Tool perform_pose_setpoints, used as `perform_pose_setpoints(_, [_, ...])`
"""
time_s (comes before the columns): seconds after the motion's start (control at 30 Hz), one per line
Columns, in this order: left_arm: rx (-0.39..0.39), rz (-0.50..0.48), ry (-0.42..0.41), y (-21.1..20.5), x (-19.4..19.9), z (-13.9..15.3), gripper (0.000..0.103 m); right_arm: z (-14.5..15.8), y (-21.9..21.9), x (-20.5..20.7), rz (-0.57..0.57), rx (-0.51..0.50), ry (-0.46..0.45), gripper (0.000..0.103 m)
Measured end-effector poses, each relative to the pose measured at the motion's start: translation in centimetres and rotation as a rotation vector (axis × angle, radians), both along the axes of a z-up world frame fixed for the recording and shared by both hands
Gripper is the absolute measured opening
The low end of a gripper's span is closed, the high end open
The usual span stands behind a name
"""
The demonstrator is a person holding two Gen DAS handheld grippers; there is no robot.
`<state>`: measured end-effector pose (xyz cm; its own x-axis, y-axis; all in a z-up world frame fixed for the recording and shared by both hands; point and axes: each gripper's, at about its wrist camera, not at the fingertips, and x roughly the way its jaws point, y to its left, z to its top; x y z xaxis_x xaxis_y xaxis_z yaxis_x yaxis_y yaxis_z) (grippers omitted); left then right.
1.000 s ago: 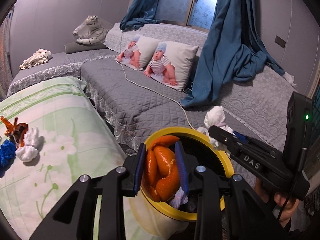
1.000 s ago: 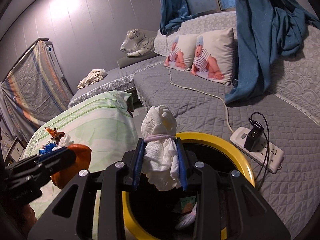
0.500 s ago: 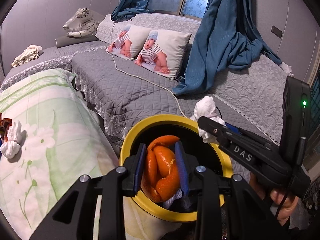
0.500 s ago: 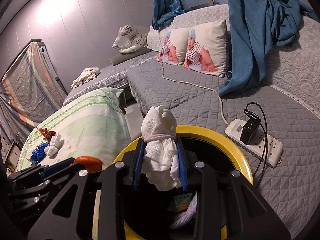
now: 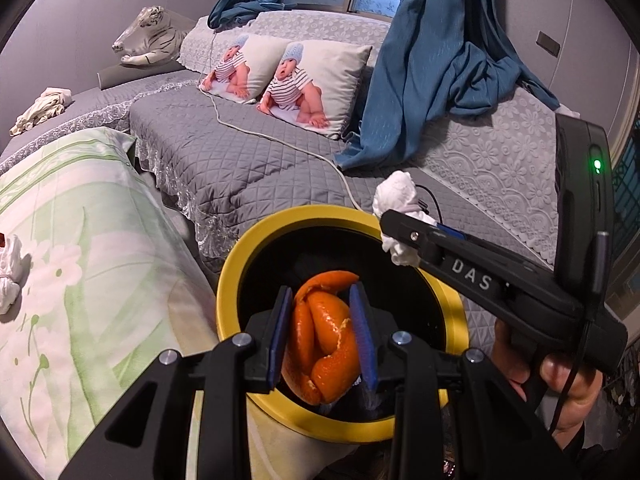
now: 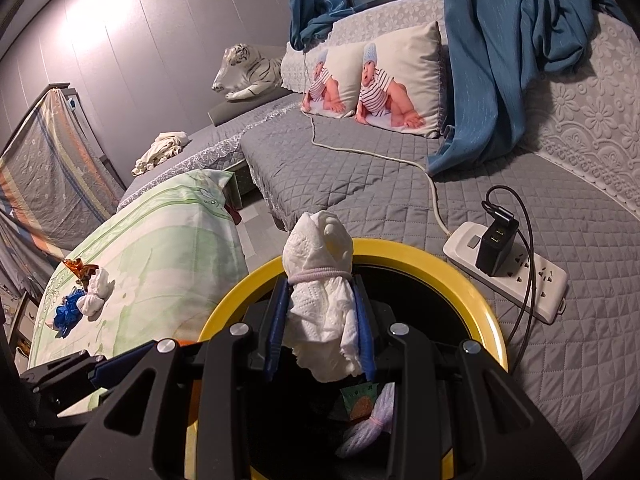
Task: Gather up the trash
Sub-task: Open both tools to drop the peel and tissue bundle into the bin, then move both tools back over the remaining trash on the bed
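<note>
Firstly, left wrist view. Left gripper: blue pads clamped on a curled orange peel, held over the dark mouth of the yellow-rimmed bin. Right gripper: entering from the right across the far rim, closed around a white tissue wad. Green floral cover: left of the bin, with another white wad at its left edge. Grey quilted sofa: behind the bin, bearing two baby-print cushions, a white cable, a blue curtain and a toy tiger.

Secondly, right wrist view. Right gripper: pads pressed on the tissue wad, tied with a band, above the bin's opening. Inside the bin: a printed wrapper and a tied pale wad. Left gripper: lower left, its grip not readable from this side. On the green cover: tied white wad, blue scrap, orange wrapper, clustered together. Power strip: on the sofa just beside the bin, a black charger plugged in.
</note>
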<state>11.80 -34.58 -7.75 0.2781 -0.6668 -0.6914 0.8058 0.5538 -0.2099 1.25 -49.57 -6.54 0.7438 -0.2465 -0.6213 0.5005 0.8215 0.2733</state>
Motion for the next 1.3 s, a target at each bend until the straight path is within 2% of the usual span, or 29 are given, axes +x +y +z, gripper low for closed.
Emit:
perform_pose_setpoints(0.53, [0.011, -0.028, 0.031, -1.2, -0.1, -1.2, 0.030, -0.5, -0.3, 0.2, -0.025, 0.013, 0.015, 0.031])
perform_pose_setpoints(0.57, [0.008, -0.028, 0.034, -1.1, -0.1, -1.3, 0.031, -0.4, -0.3, 0.1, -0.029, 0.010, 0.016, 0.035])
perform_pose_setpoints(0.6, [0.002, -0.028, 0.037, -1.0, 0.0, -1.2, 0.032, -0.5, -0.4, 0.1, -0.032, 0.010, 0.018, 0.039])
perform_pose_setpoints(0.67, [-0.010, -0.030, 0.036, -0.6, -0.1, -1.0, 0.046, -0.4, -0.5, 0.0, -0.047, 0.014, 0.018, 0.046])
perform_pose_setpoints(0.77, [-0.031, -0.010, 0.028, 0.3, 0.1, -0.6, 0.062, -0.3, -0.8, -0.2, -0.065, 0.017, 0.017, 0.050])
perform_pose_setpoints(0.87, [-0.055, 0.009, 0.032, 1.4, 0.6, -0.1, 0.067, -0.1, -0.6, -0.3, -0.073, 0.000, 0.013, 0.051])
perform_pose_setpoints(1.2, [-0.086, 0.120, -0.043, 5.7, 3.0, 2.4, 0.069, 1.4, 2.3, 0.8, 0.001, -0.053, -0.005, 0.052])
perform_pose_setpoints(1.3, [-0.097, 0.154, -0.058, 7.3, 3.8, 3.0, 0.078, 1.8, 3.3, 1.6, 0.030, -0.061, -0.005, 0.053])
